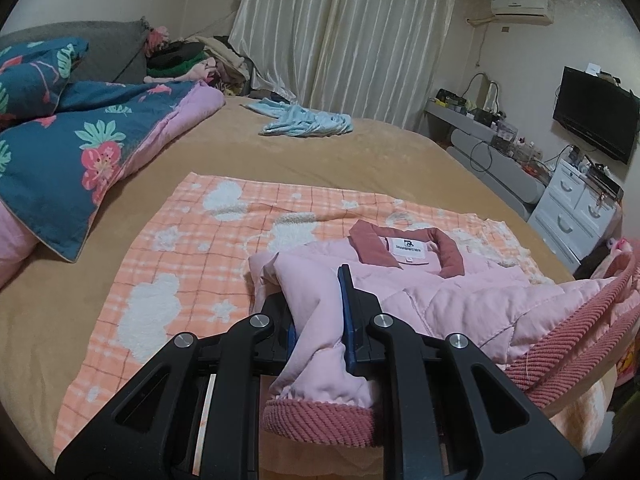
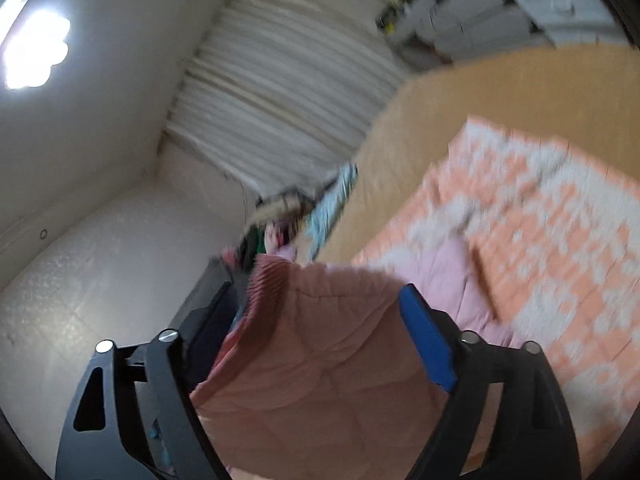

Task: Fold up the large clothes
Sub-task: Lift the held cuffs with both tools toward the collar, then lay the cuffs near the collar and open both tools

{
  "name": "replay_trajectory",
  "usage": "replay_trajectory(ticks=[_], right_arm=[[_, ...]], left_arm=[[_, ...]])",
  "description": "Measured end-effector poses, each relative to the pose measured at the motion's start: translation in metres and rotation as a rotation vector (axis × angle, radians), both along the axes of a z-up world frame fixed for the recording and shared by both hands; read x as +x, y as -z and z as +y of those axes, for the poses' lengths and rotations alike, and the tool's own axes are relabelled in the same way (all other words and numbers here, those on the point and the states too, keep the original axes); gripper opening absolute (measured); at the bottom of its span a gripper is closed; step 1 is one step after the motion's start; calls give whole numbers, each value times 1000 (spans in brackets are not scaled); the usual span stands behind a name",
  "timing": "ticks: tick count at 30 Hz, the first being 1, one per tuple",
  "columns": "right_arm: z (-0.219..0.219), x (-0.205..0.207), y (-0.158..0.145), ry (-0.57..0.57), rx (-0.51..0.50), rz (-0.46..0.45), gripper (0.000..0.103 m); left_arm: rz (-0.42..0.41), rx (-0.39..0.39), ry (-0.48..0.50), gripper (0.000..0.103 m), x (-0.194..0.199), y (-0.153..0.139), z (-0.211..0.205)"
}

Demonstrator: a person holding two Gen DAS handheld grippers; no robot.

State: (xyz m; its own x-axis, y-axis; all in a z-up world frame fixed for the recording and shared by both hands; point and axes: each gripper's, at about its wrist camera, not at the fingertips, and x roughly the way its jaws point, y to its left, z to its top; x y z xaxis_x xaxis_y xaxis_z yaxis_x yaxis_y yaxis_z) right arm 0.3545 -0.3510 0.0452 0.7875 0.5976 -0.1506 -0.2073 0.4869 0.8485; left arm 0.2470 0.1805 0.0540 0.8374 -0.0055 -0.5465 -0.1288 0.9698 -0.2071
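pink quilted jacket lay on the bed's checked blanket, soft, light, floppy. left hand-held gripper pinched its sleeve above the ribbed cuff; right hand-held gripper gaped wide around the hem, best regripped at the ribbed edge.

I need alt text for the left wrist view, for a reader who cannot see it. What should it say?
The left claw is shut on a sleeve of a pink quilted jacket that lies on an orange checked blanket over a tan bed. A floral quilt lies at left, and a light blue garment lies beyond, before cream curtains.
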Motion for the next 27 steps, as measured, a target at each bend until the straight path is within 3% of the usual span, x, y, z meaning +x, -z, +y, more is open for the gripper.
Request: replay_trajectory(ticks=[3, 6, 9, 12, 16, 19, 21, 23, 25, 27], right_arm=[[-10, -18, -7, 93, -60, -86, 92], [6, -27, -3, 156, -288, -121, 94], [36, -8, 19, 86, -496, -45, 94], [51, 9, 46, 2, -540, 30, 94], [68, 24, 69, -44, -652, 99, 94], [78, 28, 78, -65, -713, 119, 94], [82, 27, 81, -76, -732, 121, 94], [85, 28, 84, -80, -750, 116, 94], [88, 28, 84, -82, -769, 103, 94], [91, 26, 83, -80, -789, 92, 94]], left_arm=[[6, -7, -7, 10, 3, 3, 2], [12, -5, -16, 10, 6, 7, 1], [16, -10, -22, 11, 9, 10, 2], [8, -47, -25, 15, 10, 11, 7], [-11, -82, -6, 33, 8, 7, 8], [-30, -104, 6, 63, 5, 2, 8], [-60, -85, -3, 76, -2, -7, 5], [-101, -32, -22, 80, -10, -18, 1], [-129, -11, -23, 90, -17, -26, -1], [-127, 23, -38, 92, -21, -27, -2]])
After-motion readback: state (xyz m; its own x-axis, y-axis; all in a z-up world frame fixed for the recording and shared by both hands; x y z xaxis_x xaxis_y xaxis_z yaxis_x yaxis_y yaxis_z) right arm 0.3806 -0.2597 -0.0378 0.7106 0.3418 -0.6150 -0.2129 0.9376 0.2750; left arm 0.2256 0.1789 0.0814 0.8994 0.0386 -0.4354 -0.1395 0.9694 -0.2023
